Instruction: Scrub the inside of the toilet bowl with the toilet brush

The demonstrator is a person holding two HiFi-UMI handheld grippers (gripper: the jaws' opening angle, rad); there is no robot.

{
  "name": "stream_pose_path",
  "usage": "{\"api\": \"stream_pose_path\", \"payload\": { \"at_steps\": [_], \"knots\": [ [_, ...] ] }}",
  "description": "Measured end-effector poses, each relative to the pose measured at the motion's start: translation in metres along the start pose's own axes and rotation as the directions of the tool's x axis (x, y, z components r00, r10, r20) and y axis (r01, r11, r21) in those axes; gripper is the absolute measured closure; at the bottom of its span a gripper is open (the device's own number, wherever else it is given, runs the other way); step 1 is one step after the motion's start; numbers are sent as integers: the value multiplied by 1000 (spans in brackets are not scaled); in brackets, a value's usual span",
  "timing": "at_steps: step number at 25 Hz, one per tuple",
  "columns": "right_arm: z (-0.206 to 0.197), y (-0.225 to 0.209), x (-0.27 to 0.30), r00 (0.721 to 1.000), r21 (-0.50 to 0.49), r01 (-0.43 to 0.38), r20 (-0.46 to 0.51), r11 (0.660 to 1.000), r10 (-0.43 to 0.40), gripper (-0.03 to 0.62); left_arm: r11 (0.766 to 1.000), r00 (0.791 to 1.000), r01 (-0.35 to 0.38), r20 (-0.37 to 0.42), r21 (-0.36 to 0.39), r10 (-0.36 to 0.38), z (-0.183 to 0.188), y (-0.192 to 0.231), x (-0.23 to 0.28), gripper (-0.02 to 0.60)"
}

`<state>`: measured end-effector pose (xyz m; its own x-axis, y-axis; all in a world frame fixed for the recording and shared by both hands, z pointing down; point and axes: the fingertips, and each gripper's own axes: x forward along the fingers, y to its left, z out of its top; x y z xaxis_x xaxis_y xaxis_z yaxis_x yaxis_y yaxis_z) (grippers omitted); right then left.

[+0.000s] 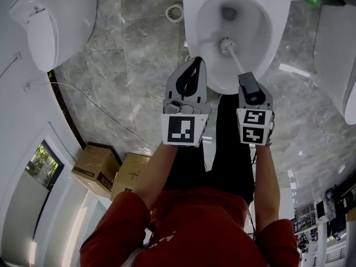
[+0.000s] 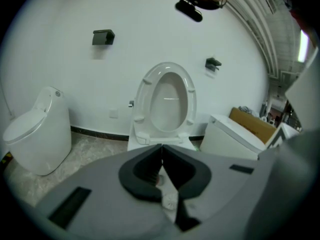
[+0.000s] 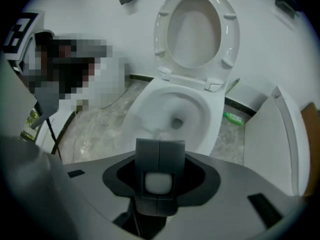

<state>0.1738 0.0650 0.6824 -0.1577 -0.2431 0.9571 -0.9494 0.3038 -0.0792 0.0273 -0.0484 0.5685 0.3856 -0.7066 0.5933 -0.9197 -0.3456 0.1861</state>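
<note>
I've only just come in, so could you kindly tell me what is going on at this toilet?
A person in a red top stands over the toilet bowl with a claw in each hand. The right claw is clamped on the handle of the toilet brush, whose bristle head sits inside the bowl. The left claw is shut and empty, held by the bowl's front edge. The seat is raised.
</note>
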Motion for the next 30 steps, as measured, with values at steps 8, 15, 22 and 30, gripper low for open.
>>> {"api": "stream_pose_path", "payload": {
  "at_steps": [8,15,22,30],
  "knots": [
    [86,38,28,977,95,-92,202,991,71,419,1000,1000,-9,3,15,9,0,6,-3,581],
    [126,-59,59,982,-52,112,162,992,-102,419,999,1000,30,-1,12,-30,-2,-7,-4,581],
    [34,-56,24,993,-25,117,35,993,-116,419,1000,1000,23,-8,-18,-23,-8,-3,-2,581],
    [6,44,17,997,100,-71,49,992,66,418,1000,1000,1,-9,-25,-1,-10,7,-5,581]
  ]
}}
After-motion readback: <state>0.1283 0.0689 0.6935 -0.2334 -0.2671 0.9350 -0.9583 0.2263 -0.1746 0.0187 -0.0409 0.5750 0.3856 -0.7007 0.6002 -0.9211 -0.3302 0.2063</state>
